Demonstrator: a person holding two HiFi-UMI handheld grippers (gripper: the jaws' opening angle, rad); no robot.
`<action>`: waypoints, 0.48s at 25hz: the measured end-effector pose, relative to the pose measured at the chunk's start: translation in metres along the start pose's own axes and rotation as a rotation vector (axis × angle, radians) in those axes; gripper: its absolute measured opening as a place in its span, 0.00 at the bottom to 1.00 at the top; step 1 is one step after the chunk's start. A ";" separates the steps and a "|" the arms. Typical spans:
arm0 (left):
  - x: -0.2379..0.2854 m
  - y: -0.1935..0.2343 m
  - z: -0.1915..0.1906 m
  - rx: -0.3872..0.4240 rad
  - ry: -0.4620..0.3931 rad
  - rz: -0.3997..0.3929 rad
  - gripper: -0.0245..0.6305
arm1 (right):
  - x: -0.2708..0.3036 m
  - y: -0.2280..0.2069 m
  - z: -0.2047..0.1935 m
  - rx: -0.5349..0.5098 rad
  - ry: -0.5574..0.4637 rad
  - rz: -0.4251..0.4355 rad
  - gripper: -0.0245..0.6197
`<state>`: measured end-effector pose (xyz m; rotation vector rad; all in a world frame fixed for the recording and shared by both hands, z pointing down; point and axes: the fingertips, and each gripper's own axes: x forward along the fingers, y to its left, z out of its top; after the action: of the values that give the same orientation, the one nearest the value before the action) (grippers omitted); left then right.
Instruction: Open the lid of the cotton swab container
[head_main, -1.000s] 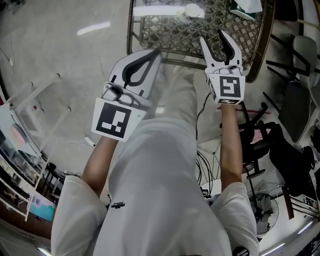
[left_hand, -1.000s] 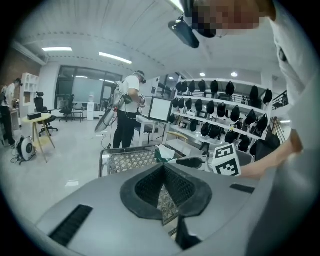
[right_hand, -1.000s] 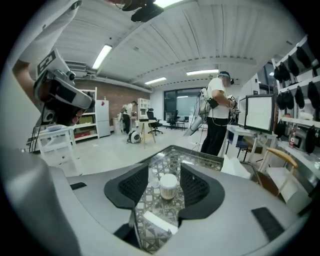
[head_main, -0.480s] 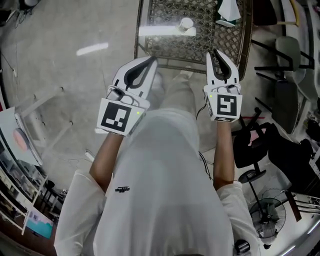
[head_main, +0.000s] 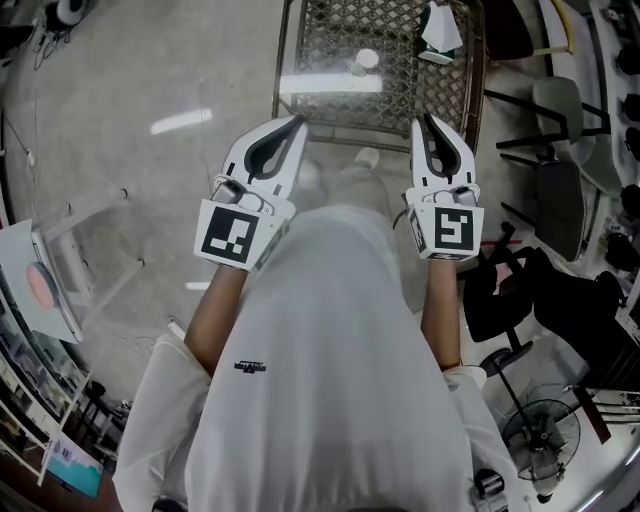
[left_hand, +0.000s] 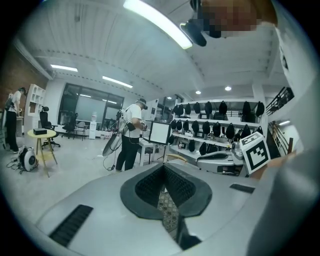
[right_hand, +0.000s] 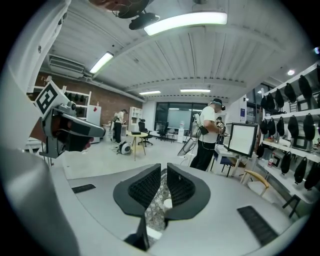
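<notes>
Right fingers (right_hand: 145, 189), just closing empty, hang well apart from swab container (head_main: 365, 61).

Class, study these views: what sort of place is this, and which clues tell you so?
Probably an open-plan lab or workshop: long shelves stacked with dark gear, a monitor, an office chair, and a strip light on a ribbed ceiling.

Right hand-held gripper (right_hand: 163, 168): jaws just closing (nothing between); slim gap.

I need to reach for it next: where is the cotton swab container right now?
In the head view, top centre, the small white cotton swab container stands on the woven lattice table, left of a white-and-green object.
</notes>
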<state>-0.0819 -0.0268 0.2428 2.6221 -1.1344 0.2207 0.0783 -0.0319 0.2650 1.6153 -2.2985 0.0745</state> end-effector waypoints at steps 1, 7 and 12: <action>-0.002 -0.001 0.002 0.003 -0.006 0.000 0.04 | -0.003 0.001 0.002 0.000 -0.002 -0.003 0.09; -0.017 -0.002 0.010 0.005 -0.025 0.013 0.04 | -0.017 0.007 0.015 -0.001 -0.011 -0.016 0.08; -0.021 -0.003 0.016 0.018 -0.048 0.015 0.04 | -0.022 0.011 0.021 0.001 -0.026 -0.016 0.07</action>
<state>-0.0937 -0.0152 0.2220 2.6487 -1.1728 0.1726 0.0695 -0.0127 0.2399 1.6449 -2.3047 0.0507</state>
